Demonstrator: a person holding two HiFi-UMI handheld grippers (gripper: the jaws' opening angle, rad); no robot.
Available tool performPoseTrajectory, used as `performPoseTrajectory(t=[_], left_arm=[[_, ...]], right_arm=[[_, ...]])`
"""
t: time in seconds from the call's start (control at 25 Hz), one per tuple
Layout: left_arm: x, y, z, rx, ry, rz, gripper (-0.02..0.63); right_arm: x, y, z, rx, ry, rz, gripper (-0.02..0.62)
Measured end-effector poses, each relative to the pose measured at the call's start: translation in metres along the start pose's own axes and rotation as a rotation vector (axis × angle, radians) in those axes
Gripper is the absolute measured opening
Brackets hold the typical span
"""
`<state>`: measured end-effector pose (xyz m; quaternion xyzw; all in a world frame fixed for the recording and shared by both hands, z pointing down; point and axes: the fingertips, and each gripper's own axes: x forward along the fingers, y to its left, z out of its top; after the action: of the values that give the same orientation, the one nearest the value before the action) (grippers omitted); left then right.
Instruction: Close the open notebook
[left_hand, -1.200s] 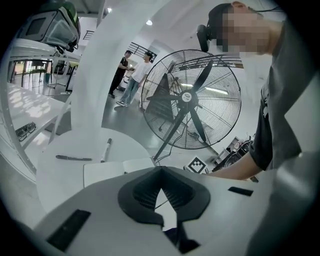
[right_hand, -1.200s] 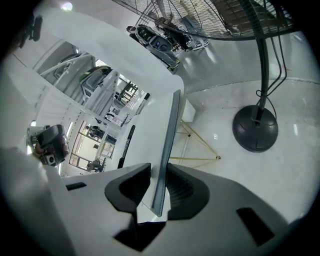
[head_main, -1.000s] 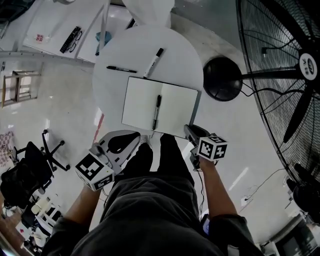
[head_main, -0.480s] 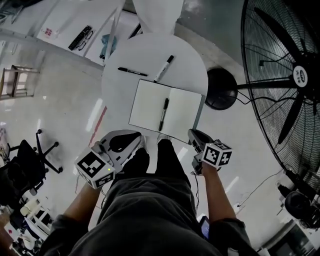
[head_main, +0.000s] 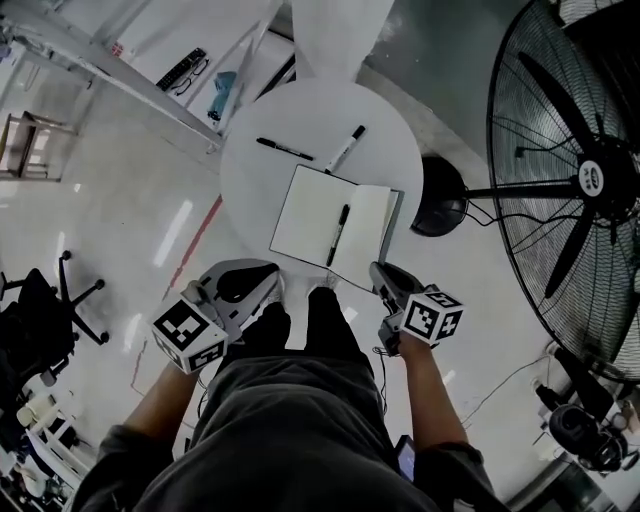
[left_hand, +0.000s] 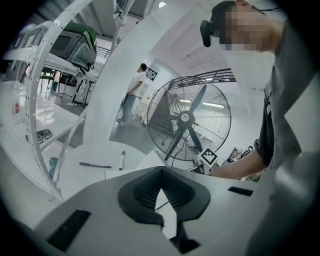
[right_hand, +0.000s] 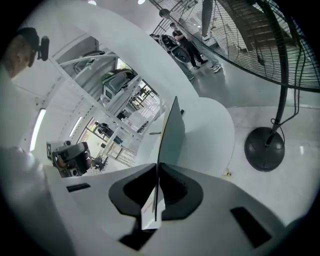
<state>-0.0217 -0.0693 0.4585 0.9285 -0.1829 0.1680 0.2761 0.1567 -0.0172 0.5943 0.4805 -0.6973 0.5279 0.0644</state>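
We've got one open notebook (head_main: 305, 212) and three pens (head_main: 340, 222), two of them lying on the counter (head_main: 390, 140). Our right tool (head_main: 380, 272), jaws just closed, pinches its cover (right_hand: 172, 132). The left tool (head_main: 272, 285) has its tips together, empty.

Matt white paper pages of the notebook (head_main: 305, 212), smooth white table (head_main: 390, 140), glossy floor (head_main: 130, 190), black wire fan grille (head_main: 530, 120)

Bright, even overhead light, glare on glossy floor (head_main: 175, 230); gripper views fisheye-warped, dark vignette at edges.
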Motion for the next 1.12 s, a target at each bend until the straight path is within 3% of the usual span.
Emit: performPoseTrajectory(t=[0.64, 1.12], left_arm=[[-0.052, 0.041, -0.008, -0.055, -0.071, 0.094, 0.014], [-0.083, 0.067, -0.022, -0.127, -0.100, 0.198, 0.014]], right_arm=[[0.060, 0.066, 0.006, -0.113, 0.088, 0.096, 0.037], [0.126, 0.087, -0.010, -0.201, 0.232, 0.106, 0.041]])
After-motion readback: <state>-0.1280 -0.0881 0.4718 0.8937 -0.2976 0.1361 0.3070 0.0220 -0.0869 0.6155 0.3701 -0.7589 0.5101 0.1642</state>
